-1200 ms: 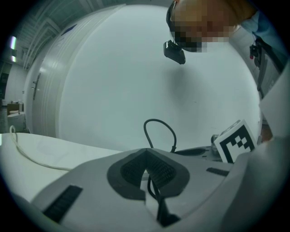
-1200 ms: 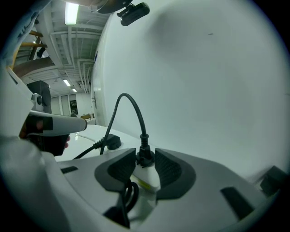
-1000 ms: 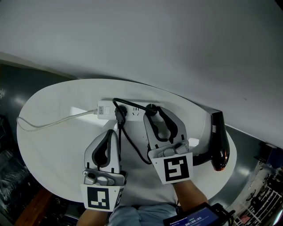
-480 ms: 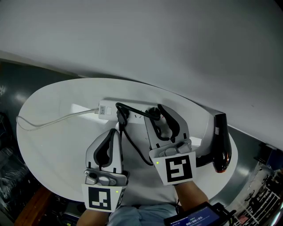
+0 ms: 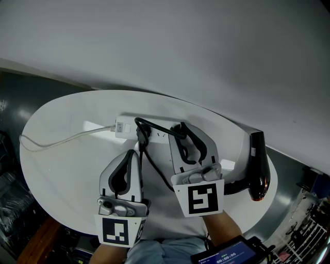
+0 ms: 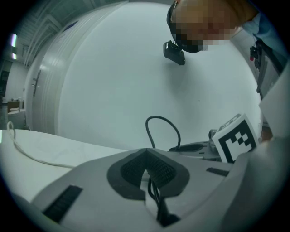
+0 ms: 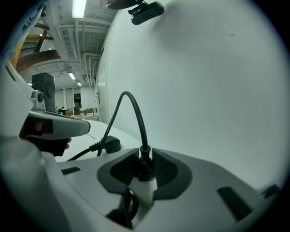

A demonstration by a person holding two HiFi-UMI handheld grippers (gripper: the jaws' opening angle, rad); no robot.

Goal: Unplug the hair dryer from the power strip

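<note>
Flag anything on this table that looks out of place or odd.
Nothing spilled or broken. Two things stand out: the hair dryer lies close to the table's right rim, and the black cord arches up in a loop above the power strip rather than lying flat.

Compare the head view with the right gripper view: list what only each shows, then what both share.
Only the head view: the hair dryer, the power strip's white cable and the left tool. Only the right gripper view: how the right tool's jaws, just closing, press the plug, and a hall's ceiling lights. Both: the black cord and the white table.
</note>
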